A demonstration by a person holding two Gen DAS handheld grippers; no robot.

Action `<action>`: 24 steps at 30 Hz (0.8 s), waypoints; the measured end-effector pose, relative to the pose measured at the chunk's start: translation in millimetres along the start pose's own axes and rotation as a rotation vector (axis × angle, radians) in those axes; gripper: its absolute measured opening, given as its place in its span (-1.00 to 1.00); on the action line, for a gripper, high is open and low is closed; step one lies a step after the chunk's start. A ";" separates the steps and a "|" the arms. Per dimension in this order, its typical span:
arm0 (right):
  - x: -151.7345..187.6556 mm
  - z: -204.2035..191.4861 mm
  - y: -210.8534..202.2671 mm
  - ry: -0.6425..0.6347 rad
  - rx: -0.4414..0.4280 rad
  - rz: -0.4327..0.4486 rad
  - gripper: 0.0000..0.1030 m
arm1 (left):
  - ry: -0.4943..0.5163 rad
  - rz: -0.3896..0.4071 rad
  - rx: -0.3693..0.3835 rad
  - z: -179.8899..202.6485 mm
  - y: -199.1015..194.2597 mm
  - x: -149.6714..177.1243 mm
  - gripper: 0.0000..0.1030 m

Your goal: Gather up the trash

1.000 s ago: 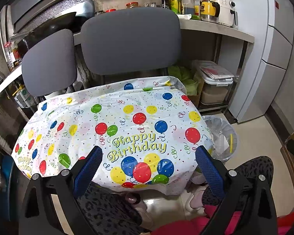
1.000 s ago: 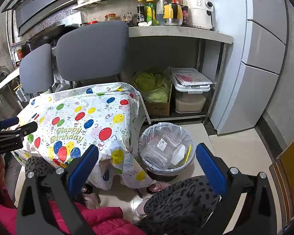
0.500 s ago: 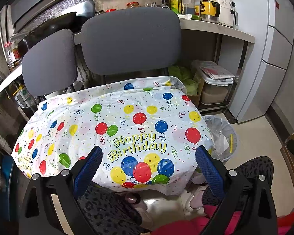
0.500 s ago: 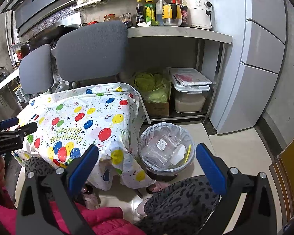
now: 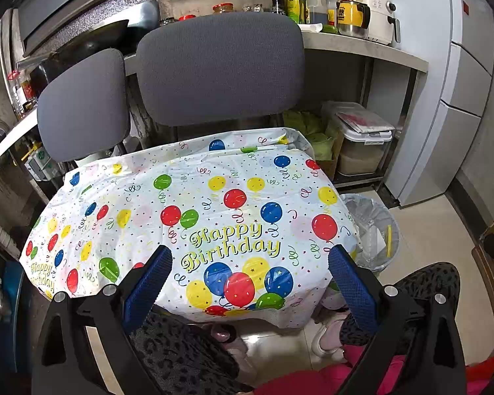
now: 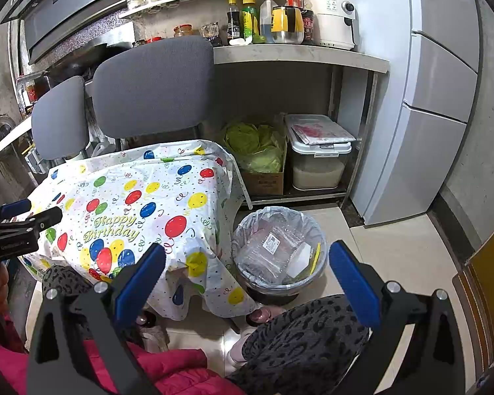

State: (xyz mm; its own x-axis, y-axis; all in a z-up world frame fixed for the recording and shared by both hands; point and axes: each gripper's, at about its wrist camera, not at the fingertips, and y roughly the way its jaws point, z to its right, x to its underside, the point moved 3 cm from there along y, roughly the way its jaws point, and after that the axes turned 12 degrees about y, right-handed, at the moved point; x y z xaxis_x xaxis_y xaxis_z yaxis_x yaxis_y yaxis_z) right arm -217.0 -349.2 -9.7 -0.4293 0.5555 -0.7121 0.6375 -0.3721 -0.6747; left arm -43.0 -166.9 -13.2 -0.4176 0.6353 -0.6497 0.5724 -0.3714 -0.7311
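**A:** Where were the grippers at that moment?

**B:** The left gripper (image 5: 250,271) hung over the near edge of the table, its blue-padded fingers (image 5: 148,283) spread wide with nothing between them. Under it lay the birthday tablecloth (image 5: 194,217), balloons and "Happy Birthday" lettering, draped over every edge of the table.

**A:** And the right one?

**B:** The right gripper (image 6: 247,268) was also spread wide and empty, held over the person's lap. Between its fingers, further off, stood the trash bin (image 6: 243,230), on the floor just beside the right edge of the table, where the cloth's hanging corner reached down near its rim.

**A:** What was in the bin?

**B:** It had a clear liner, and inside sat crumpled clear plastic packaging (image 6: 270,253) with a white label, a white piece of paper beside it, and a thin yellow strip (image 6: 316,256) against the right wall. From the left wrist view only part of the bin showed past the table's right edge.

**A:** What stood behind the table?

**B:** Two grey chairs (image 5: 220,65) had their backs rising beyond the table's far edge, the larger one on the right. Behind them ran a kitchen counter (image 6: 299,56) with bottles and a white air fryer (image 6: 336,16) at its right end. Under the counter were a cardboard box of green cabbage (image 6: 257,148) and a lidded plastic container (image 6: 317,158), side by side. A pale fridge (image 6: 438,98) stood at the right.

**A:** Was the left gripper visible from the right camera?

**B:** Yes, at the frame's left edge, over the table's near left corner.
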 end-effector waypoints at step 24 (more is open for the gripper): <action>-0.5 2.1 -0.2 0.002 0.001 0.000 0.89 | 0.000 -0.001 0.001 0.5 0.0 -0.1 0.84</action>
State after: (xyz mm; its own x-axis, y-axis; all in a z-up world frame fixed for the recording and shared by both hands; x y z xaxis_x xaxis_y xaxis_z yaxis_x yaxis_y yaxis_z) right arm -218.3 -351.0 -9.6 -0.4281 0.5568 -0.7119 0.6372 -0.3726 -0.6746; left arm -43.3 -167.3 -13.2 -0.4182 0.6354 -0.6491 0.5711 -0.3718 -0.7319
